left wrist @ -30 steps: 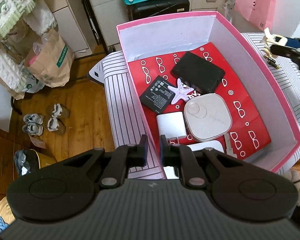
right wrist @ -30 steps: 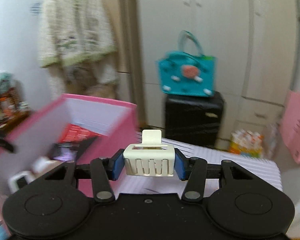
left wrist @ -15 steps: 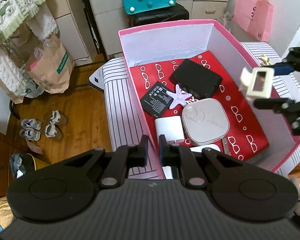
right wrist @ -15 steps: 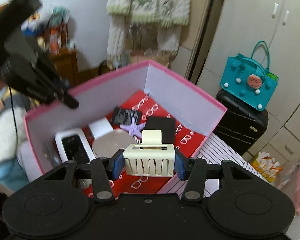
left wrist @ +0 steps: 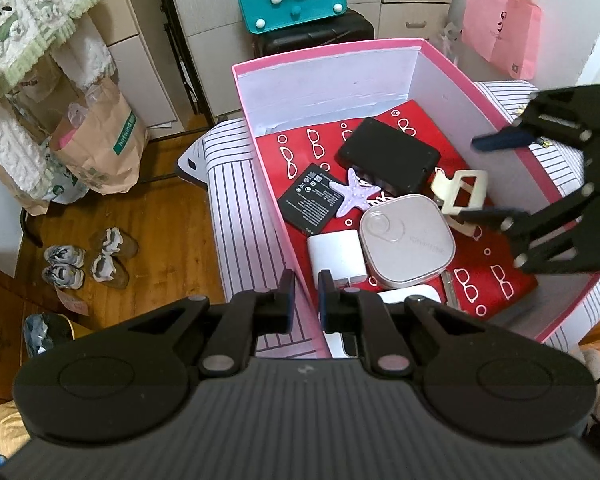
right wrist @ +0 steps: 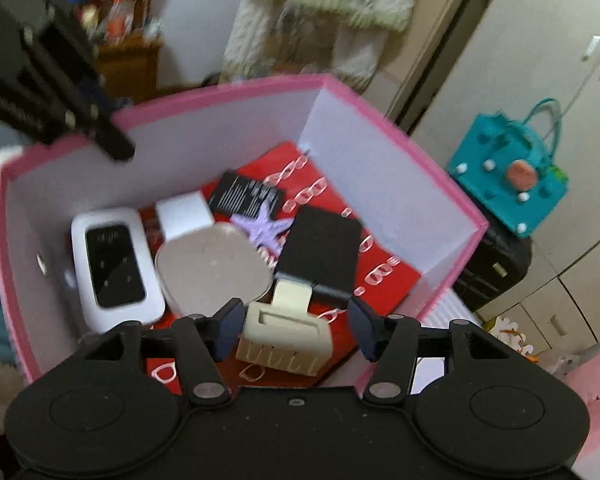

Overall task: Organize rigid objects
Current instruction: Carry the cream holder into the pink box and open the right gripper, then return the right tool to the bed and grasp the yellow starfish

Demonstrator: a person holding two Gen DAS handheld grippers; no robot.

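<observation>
Our right gripper (right wrist: 296, 330) has its jaws spread apart over the pink box (right wrist: 220, 92), and the cream hair clip (right wrist: 286, 340) sits loose between them, touching neither pad as far as we can tell (the frame is a little blurred). The clip lies inside the box, its long axis across the fingers, just beside the rounded grey case (right wrist: 214, 268) and the black wallet (right wrist: 320, 248). Our left gripper (left wrist: 305, 298) is nearly closed around the box's near wall, seemingly steadying it. The box stands on a striped cloth (left wrist: 236, 216); around it are a wooden floor and cupboards.
</observation>
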